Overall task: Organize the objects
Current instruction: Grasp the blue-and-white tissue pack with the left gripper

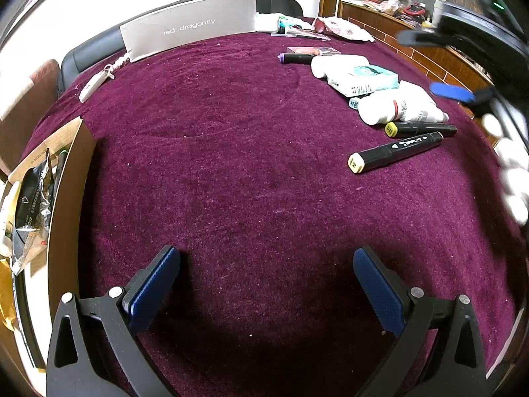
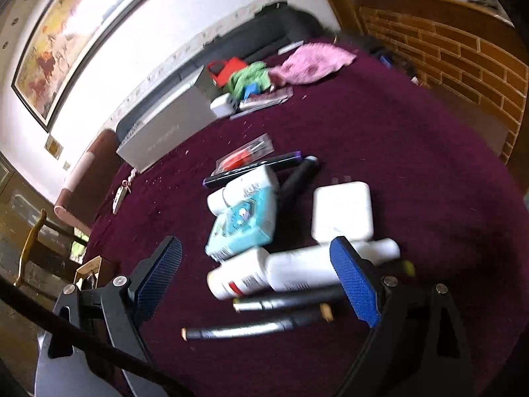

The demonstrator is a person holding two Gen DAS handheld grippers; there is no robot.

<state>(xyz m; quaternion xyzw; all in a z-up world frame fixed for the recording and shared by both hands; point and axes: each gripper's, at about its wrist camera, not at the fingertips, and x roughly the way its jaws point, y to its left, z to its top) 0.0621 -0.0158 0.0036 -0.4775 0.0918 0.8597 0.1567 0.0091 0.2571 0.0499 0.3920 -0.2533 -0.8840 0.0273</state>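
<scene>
Loose items lie on the purple tablecloth [image 1: 231, 165]: two black markers [image 1: 395, 152] with yellow caps, white bottles [image 1: 396, 107], a teal tissue pack [image 1: 367, 79], a purple-capped marker [image 1: 297, 58]. My left gripper [image 1: 264, 284] is open and empty, low over bare cloth. My right gripper [image 2: 258, 278] is open and empty, hovering above the white bottles [image 2: 274, 273] and the markers [image 2: 264, 327]; it shows blurred at the right edge of the left wrist view [image 1: 463, 66]. The teal pack [image 2: 244, 221] and a white charger [image 2: 342, 211] lie beyond it.
A cardboard box [image 1: 43, 198] holding wrappers and packets stands at the table's left edge. A grey "red dragonfly" box [image 1: 188, 28] and a white key fob [image 1: 94, 82] sit at the back. Cloths [image 2: 310, 63] and a red bag [image 2: 228, 67] lie at the far side. A brick wall [image 2: 463, 56] is on the right.
</scene>
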